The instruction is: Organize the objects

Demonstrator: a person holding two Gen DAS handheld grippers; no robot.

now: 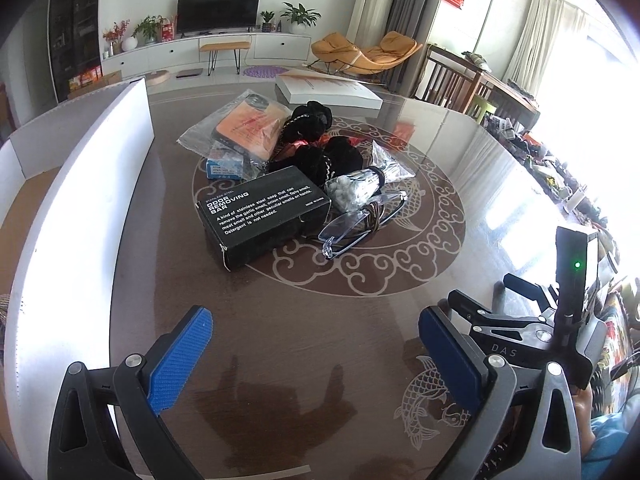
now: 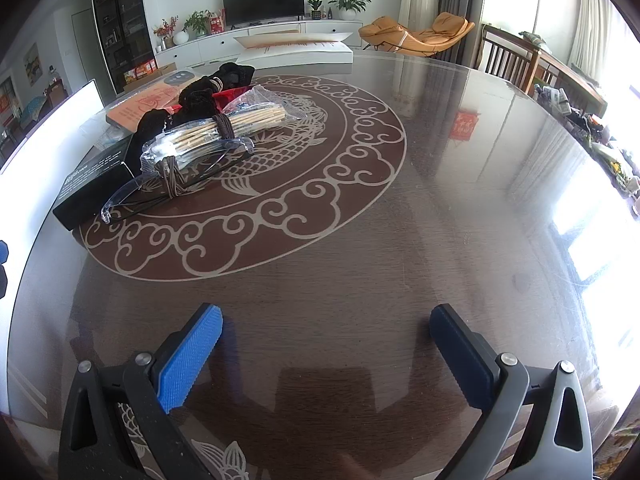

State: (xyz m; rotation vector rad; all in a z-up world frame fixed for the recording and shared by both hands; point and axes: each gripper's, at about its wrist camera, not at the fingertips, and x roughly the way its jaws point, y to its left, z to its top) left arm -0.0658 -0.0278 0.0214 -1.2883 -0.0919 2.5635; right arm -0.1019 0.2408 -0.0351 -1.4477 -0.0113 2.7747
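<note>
Both grippers hang over the glass-topped table (image 2: 440,184) with their blue pads spread wide and nothing between them. Ahead of the left gripper (image 1: 316,344), past a stretch of bare tabletop, sits the pile. Nearest is a black box (image 1: 264,216) lettered "ODOR REMOVING BAR". Just right of it lie clear glasses (image 1: 360,220) with a brown cord wound round them, touching a bag of cotton swabs (image 1: 360,188). Behind these is a clump of black scrunchies (image 1: 316,140), and to their left an orange pack in a plastic sleeve (image 1: 248,128) resting on a small blue box (image 1: 224,166). Farther back lies a flat white box (image 1: 328,88). A white carton (image 1: 80,200) stands open along the left side of that gripper.

From the right gripper (image 2: 326,348), the same pile is ahead and to the left, well apart, with the glasses (image 2: 168,184) and swabs (image 2: 224,128) on its nearer edge.
</note>
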